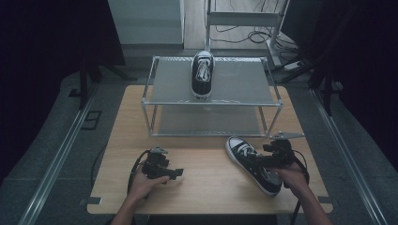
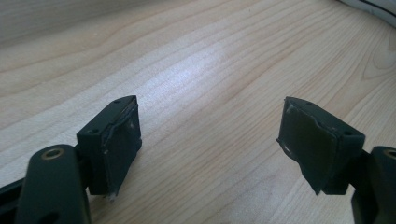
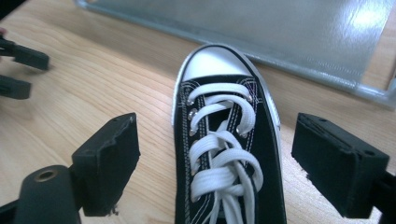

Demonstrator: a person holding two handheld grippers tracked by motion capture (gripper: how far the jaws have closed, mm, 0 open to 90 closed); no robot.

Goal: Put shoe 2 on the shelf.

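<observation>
Sneaker between right tongs, spread, untouched | left tongs apart, spread over table

In the right gripper view the near shoe is cut off at six o'clock, its heel out of frame. In the high view the right hand covers part of that shoe's heel end, and the far shoe on the rack seems too small to read any marking.
</observation>
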